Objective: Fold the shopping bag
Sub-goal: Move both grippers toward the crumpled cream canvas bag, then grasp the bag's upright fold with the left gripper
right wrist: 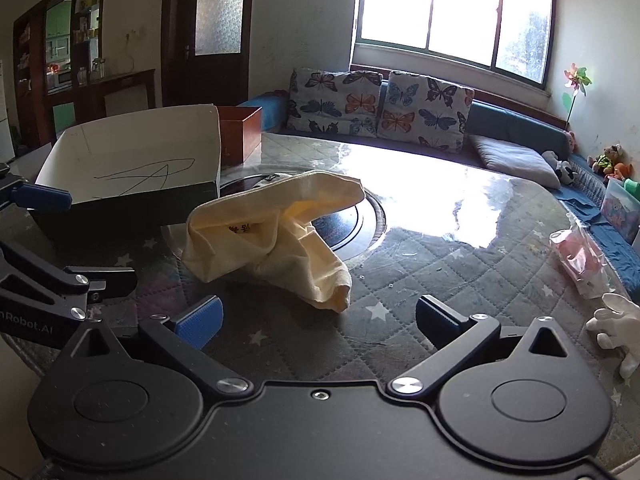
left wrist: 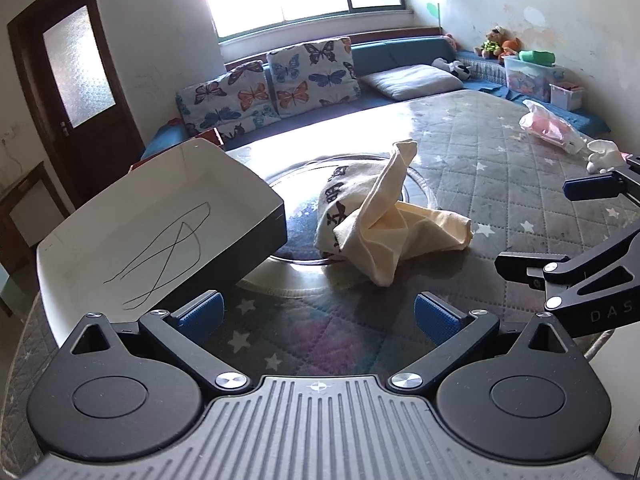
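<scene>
A cream cloth shopping bag (left wrist: pixel 380 220) with black printed characters lies crumpled in a heap on the round table, partly on the glass turntable (left wrist: pixel 304 184). One corner of it sticks upward. My left gripper (left wrist: pixel 318 316) stands open just short of the bag, nothing between its blue pads. The right gripper (left wrist: pixel 560 228) shows at the right edge of the left wrist view, also open. In the right wrist view the bag (right wrist: pixel 276 240) lies a little ahead of my open right gripper (right wrist: pixel 318 316), and the left gripper (right wrist: pixel 80 240) reaches in from the left.
An open box (left wrist: pixel 160 232) with a white scribbled inside sits left of the bag. A pink plastic packet (left wrist: pixel 550 126) and a white figurine (left wrist: pixel 602 156) lie at the table's far right. A red-brown box (right wrist: pixel 240 132) stands behind. A sofa with butterfly cushions (left wrist: pixel 280 80) lines the wall.
</scene>
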Tool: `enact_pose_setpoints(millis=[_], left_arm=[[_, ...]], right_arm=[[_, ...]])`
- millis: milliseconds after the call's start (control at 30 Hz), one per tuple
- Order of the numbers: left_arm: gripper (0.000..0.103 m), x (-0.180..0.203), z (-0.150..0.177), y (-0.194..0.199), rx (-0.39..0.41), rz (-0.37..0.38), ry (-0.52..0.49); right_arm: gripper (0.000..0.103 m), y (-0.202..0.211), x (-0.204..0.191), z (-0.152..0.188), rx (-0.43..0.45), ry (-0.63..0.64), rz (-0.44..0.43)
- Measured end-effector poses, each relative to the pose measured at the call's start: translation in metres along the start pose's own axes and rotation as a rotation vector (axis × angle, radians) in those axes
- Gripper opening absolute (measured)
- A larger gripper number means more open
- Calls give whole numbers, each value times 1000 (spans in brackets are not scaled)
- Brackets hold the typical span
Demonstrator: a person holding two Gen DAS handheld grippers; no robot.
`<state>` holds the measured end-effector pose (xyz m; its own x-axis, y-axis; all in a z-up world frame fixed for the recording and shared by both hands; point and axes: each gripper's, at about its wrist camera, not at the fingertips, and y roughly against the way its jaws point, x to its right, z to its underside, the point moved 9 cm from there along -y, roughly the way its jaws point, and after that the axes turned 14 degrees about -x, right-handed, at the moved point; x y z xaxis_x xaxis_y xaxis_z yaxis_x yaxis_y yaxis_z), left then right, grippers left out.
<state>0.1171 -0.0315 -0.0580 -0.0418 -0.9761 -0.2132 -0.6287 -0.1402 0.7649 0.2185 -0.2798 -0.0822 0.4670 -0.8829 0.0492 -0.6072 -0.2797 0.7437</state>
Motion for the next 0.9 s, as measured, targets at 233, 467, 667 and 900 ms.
enact_pose_setpoints(millis=[233,467,667,900], left_arm=[[103,-1,-11,-13,-20,7,-5],[103,-2,-20,-19,-23,26,-3],[102,-3,-26,-25,-29,34,-10],[101,-2,-36,-30,-20,29,-24]], right_arm=[[103,-11,10,-2,-25,-13,-12],[103,-22,18,-4,-48,-13,-25],[103,-29,21,-3,-64,-6,-34],[103,-33,24,-7,-66,-8,-57]])
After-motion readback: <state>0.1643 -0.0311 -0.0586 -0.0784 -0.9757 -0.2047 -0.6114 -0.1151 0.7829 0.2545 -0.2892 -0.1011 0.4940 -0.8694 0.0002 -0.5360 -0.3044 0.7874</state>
